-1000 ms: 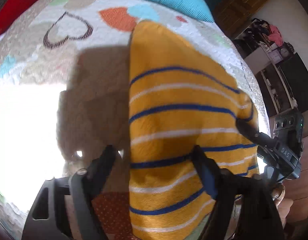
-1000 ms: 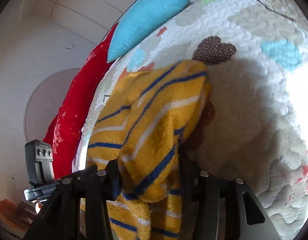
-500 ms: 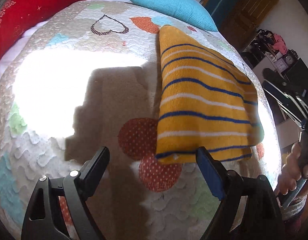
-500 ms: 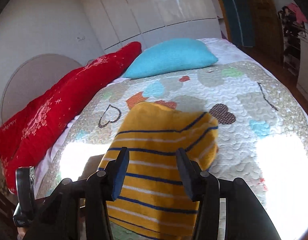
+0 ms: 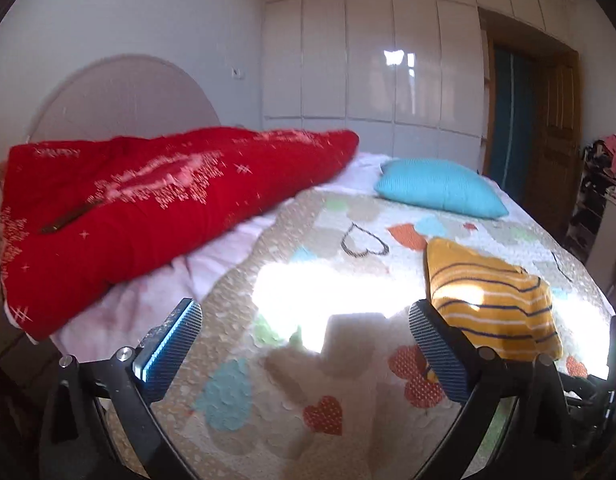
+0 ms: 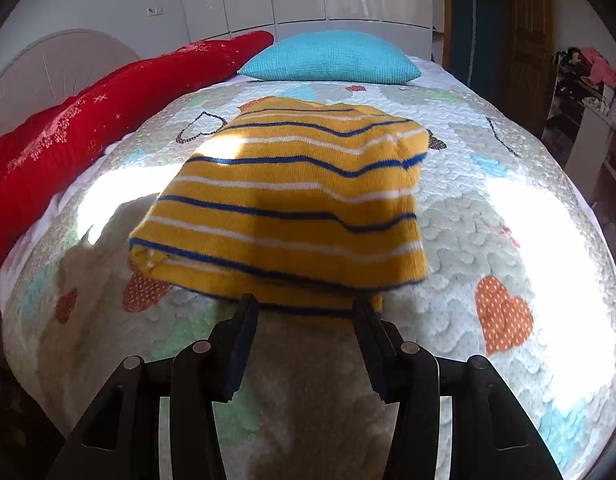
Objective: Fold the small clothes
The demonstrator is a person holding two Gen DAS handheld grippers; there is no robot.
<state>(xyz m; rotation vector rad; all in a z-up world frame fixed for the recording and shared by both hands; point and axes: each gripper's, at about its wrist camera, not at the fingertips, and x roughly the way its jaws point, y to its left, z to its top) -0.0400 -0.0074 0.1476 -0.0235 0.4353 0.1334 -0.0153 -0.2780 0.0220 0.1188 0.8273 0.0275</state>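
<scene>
A yellow knit garment with blue and white stripes (image 6: 291,200) lies folded flat on the heart-patterned quilt (image 6: 488,240). In the left wrist view the garment (image 5: 492,300) is at the right, beyond my right finger. My left gripper (image 5: 303,348) is open and empty, held above the quilt well to the left of the garment. My right gripper (image 6: 303,320) is open and empty, its fingertips just short of the garment's near edge.
A red blanket (image 5: 147,208) lies along the left side of the bed. A turquoise pillow (image 6: 332,58) sits at the far end, also in the left wrist view (image 5: 440,188). White wardrobe doors (image 5: 372,60) stand behind; a cluttered shelf (image 6: 584,80) is at the right.
Both grippers let go of the garment and drew back from it. The garment now lies folded on the quilt. The left gripper rose and turned toward the head of the bed.
</scene>
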